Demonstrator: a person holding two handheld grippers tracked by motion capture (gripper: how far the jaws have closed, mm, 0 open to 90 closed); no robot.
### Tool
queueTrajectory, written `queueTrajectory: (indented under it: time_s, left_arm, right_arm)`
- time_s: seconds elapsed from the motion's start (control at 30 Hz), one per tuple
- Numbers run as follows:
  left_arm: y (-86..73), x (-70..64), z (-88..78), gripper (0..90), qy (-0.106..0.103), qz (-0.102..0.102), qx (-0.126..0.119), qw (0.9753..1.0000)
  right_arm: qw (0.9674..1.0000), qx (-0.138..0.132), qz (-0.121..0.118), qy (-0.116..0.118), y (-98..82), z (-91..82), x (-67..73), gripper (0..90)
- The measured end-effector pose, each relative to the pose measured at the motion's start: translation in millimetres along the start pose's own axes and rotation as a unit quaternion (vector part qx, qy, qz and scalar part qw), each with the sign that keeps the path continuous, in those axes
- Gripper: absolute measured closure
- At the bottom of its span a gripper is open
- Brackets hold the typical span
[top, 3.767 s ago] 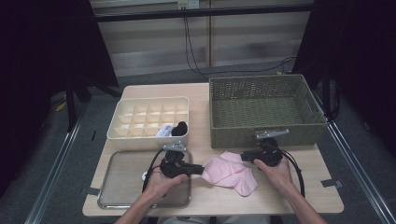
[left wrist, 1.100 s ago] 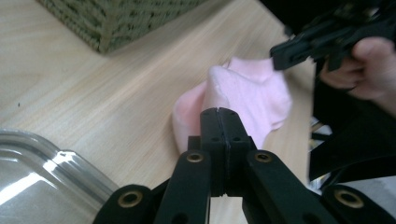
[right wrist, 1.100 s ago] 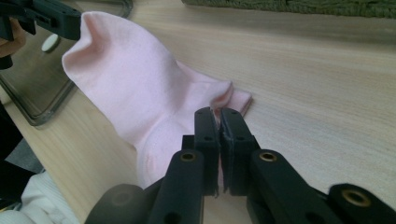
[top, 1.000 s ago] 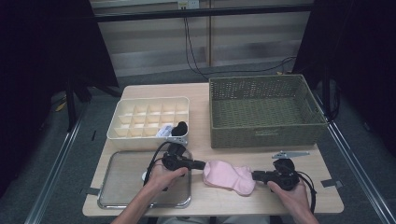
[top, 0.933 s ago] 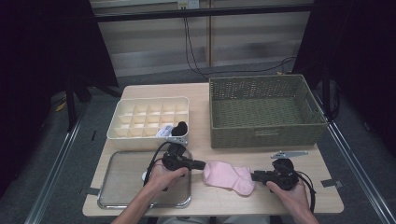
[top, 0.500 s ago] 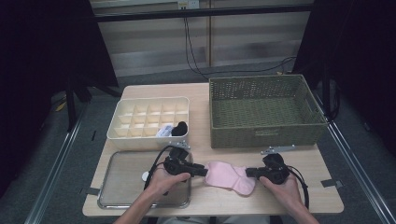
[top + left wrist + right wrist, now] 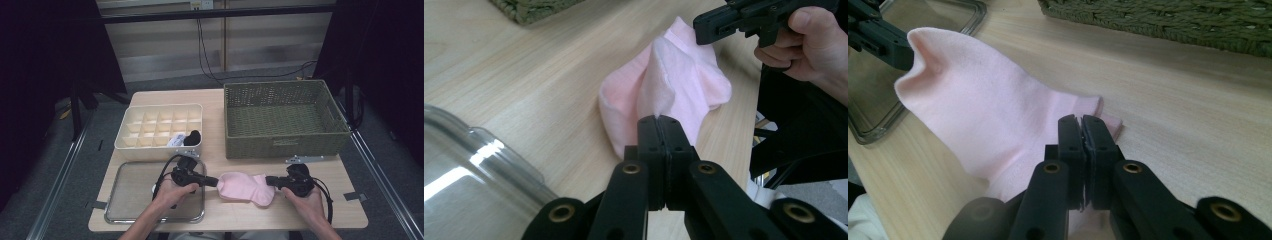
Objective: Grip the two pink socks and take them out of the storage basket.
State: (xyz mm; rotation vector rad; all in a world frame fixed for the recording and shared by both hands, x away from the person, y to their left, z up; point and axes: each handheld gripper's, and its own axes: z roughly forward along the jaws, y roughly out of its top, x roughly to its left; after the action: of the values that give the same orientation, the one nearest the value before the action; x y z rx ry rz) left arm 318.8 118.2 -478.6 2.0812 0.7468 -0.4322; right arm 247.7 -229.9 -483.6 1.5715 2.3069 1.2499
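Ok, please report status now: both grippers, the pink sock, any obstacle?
Left gripper shut on pink sock, right gripper shut on its other end. Sock on table, between tray and basket. Nothing in the way.

The right hand-held gripper (image 7: pixel 272 180) (formerly off it) now pinches the pink sock (image 7: pixel 246 187) — jaws closed.

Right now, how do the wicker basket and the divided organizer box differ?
The wicker basket is olive green and woven; the divided organizer box is cream with smooth walls. The basket is one open space and looks empty; the box is split into many small cells, and a dark and a white item lie in its near right cells. The basket is larger and deeper. Both are rectangular and sit on the table's far half.
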Motion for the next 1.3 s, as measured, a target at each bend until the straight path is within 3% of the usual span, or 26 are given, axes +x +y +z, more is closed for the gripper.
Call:
queueTrajectory:
  time_s: [0.1,0.17,0.27,0.4,0.47,0.77,1.03,1.1,1.3]
  left_arm:
    - [-0.8,-0.9,-2.2,89.7,0.008,0.009,-0.005,0.9999]
    - [0.0,-5.9,-3.0,89.7,0.001,0.008,-0.009,0.9999]
    - [-1.3,-5.5,2.0,89.7,0.013,0.011,0.005,0.9998]
    - [-2.6,0.5,7.8,89.6,0.047,0.015,0.015,0.9987]
    - [-2.2,2.2,8.0,89.6,0.044,0.009,0.015,0.9989]
    - [-4.8,3.6,9.5,89.0,0.045,0.016,0.021,0.9986]
    - [-4.6,3.4,6.3,75.1,0.041,0.024,0.005,0.9989]
    - [-4.0,2.1,4.4,71.1,0.049,0.026,-0.004,0.9985]
    - [-3.1,-2.3,1.2,65.0,0.048,0.049,-0.027,0.9972]
  right_arm:
    - [1.0000,0.002,0.004,0.005,2.3,0.2,0.1,87.7]
    - [0.9999,-0.008,0.006,0.012,5.0,-4.1,2.3,87.7]
    - [0.9999,-0.009,-0.001,0.007,6.9,-3.4,2.3,87.6]
    - [0.9999,0.010,-0.002,0.000,8.7,5.8,-0.8,87.5]
    - [0.9999,0.016,0.001,-0.003,7.7,9.6,-1.2,87.3]
    - [0.9991,0.038,-0.004,-0.018,4.7,17.0,-4.8,85.2]
    - [0.9990,0.039,-0.006,-0.021,13.2,24.0,-8.2,83.1]
    - [0.9989,0.040,-0.010,-0.023,15.8,26.4,-8.2,81.8]
    - [0.9991,0.037,-0.007,-0.018,16.4,25.2,-7.9,74.1]
